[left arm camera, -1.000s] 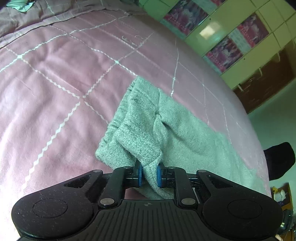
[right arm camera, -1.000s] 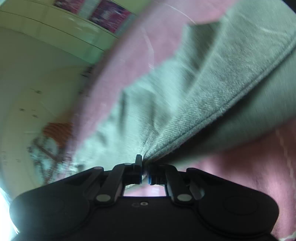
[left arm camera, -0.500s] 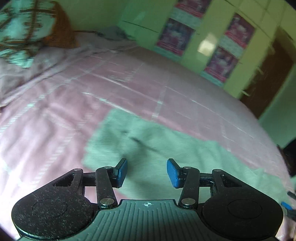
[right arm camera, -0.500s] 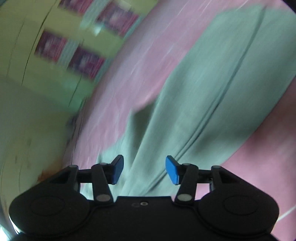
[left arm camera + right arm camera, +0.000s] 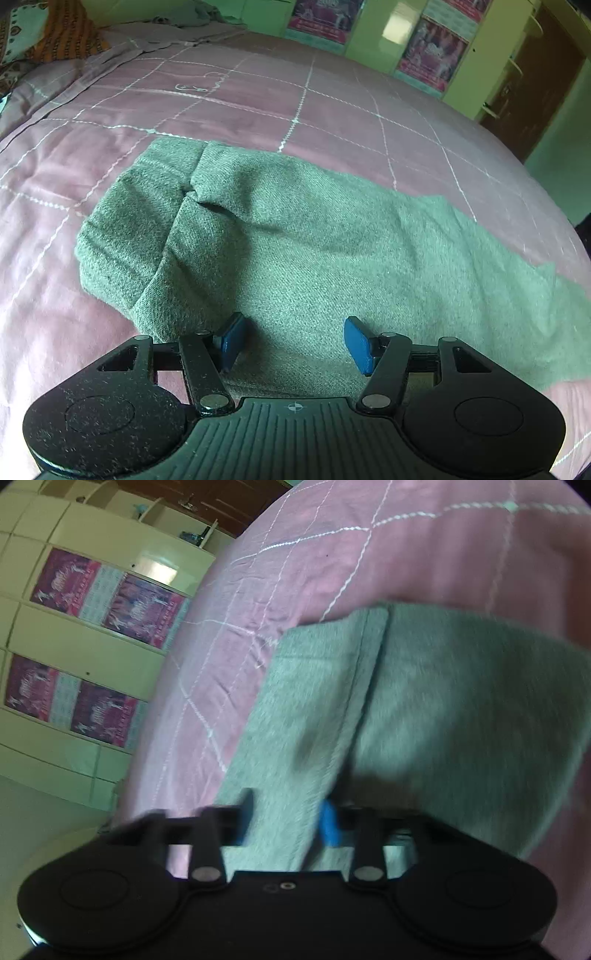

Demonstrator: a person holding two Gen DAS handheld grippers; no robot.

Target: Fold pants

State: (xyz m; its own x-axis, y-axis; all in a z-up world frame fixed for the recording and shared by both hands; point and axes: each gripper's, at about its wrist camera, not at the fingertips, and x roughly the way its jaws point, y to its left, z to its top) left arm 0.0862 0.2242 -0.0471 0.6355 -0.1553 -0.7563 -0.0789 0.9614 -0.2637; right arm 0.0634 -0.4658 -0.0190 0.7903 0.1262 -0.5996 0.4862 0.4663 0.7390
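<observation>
Grey-green pants (image 5: 295,236) lie flat on the pink bedspread (image 5: 229,92), waistband end at the left, legs running off to the right. My left gripper (image 5: 293,343) is open and empty, just above the near edge of the pants. In the right wrist view the pants' leg end (image 5: 424,709) shows with a seam down it. My right gripper (image 5: 286,821) is open over the leg cloth, which lies between the blurred fingers; the jaws stand wide apart and hold nothing.
The pink quilted bedspread (image 5: 332,554) has white stitched lines. Patterned pillows (image 5: 40,33) lie at the bed's far left. A yellow-green cupboard with posters (image 5: 85,627) and a brown door (image 5: 535,85) stand beyond the bed.
One second ago both grippers were shut on the pants. Both let go and opened, the cloth dropped flat onto the bed, and both grippers drew back a little.
</observation>
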